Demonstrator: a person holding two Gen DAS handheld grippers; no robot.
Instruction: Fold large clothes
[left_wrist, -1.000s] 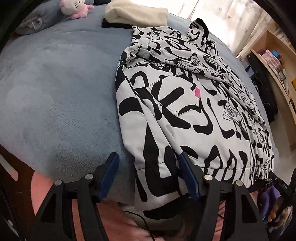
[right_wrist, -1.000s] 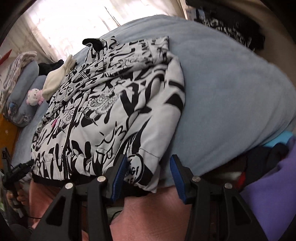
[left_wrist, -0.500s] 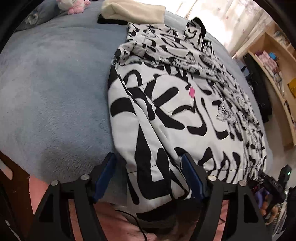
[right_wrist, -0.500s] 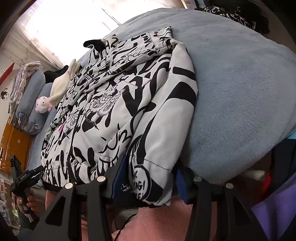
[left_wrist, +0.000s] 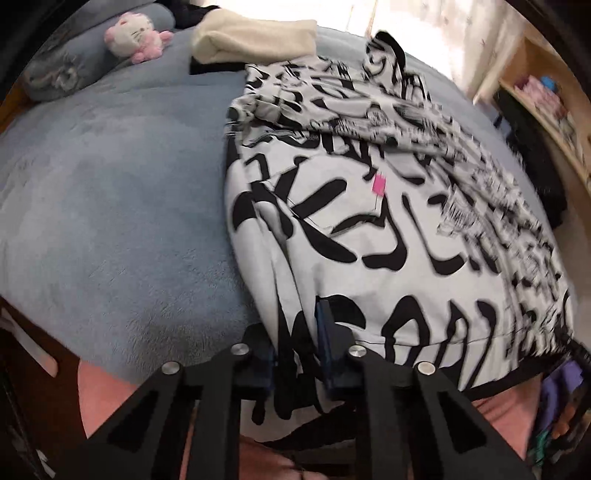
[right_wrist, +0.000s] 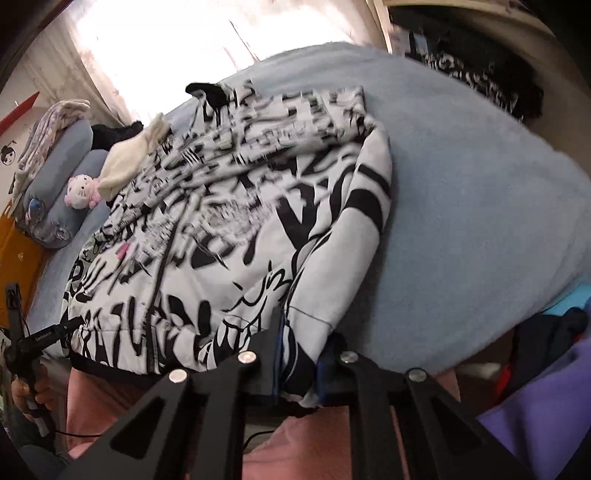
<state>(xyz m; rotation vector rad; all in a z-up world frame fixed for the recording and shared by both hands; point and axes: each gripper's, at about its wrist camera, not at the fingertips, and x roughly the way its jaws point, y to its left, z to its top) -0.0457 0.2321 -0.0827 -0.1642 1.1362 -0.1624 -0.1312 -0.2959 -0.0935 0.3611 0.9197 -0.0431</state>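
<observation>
A fuzzy blue-grey blanket (left_wrist: 110, 206) covers the bed, broad and bare on its left side. One pink-and-white cat plush (left_wrist: 133, 35) and one folded cream cloth (left_wrist: 255, 40) lie at the far end. The black-and-white printed hoodie (left_wrist: 369, 229) lies flat, its hem hanging over the near edge. The left gripper (left_wrist: 295, 354) pinches the hem's left corner; the right gripper (right_wrist: 299, 365) clamps its right corner.

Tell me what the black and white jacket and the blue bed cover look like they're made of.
Jacket: soft matte woven or knit cloth, probably cotton-like; it bunches and creases where both grippers pinch it. Bed cover: plush fleece, apparently; a fuzzy, brushed nap shows.
</observation>
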